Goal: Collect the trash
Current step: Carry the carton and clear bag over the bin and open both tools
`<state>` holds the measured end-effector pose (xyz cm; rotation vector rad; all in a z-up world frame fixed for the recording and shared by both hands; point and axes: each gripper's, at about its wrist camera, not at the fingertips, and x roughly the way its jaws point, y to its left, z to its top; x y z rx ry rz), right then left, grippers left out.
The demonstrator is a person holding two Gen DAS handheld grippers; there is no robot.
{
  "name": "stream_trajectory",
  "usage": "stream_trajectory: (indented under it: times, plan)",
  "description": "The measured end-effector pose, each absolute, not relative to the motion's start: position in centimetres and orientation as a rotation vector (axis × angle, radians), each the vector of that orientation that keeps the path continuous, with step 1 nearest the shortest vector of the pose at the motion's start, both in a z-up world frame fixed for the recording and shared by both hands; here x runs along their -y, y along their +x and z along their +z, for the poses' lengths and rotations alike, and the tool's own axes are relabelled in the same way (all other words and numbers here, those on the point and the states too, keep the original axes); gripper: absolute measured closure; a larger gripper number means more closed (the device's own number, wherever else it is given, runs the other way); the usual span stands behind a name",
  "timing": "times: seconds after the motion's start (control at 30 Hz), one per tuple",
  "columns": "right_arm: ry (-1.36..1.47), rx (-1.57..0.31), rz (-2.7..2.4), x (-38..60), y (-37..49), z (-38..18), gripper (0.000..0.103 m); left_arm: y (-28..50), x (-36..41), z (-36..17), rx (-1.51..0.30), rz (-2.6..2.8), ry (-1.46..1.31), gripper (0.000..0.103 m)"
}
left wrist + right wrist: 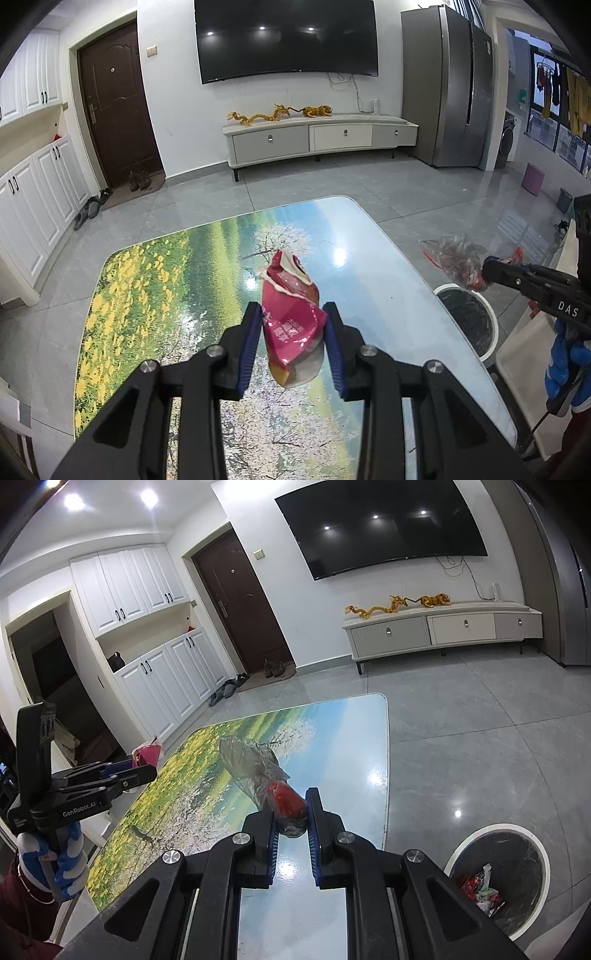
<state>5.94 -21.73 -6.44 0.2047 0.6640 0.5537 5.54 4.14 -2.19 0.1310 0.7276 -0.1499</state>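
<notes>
Both hands are loaded over a table printed with a meadow-and-blossom scene. The left gripper (291, 315) is clamped on a torn pink snack wrapper (291, 306), which sticks out ahead of its blue pads (246, 347) and hangs clear of the table (147, 280) below. The right gripper (290, 812) is closed tight on a crumpled clear plastic bag with red print (258, 771), the bag trailing forward from its jaws.

The white-rimmed bin with a black liner (498, 878) stands on the floor to the right of and below the right gripper, just off the table's edge, with a few scraps already inside. From the left gripper it lies off to the right, below the bag in the other hand.

The step in hand looks like carrying both pieces to the bin. Done well, each gripper would be brought squarely above the opening before letting go — light film and foil drift, so a low release over the middle seems safer than a drop from the table's height.

Readable writing: "GenRobot.AI" on the left tool's body and "DAS" on the right's. The wrapper's white characters cannot be made out.
</notes>
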Motion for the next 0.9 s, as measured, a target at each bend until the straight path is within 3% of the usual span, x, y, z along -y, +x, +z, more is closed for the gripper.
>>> stream_trajectory:
  times: [0.9]
  plan:
    - [0.303,-0.663,0.460,27.5,6.2,-8.7,0.090,6.6,1.4,-3.2,-0.752,-0.203,0.218,0.071]
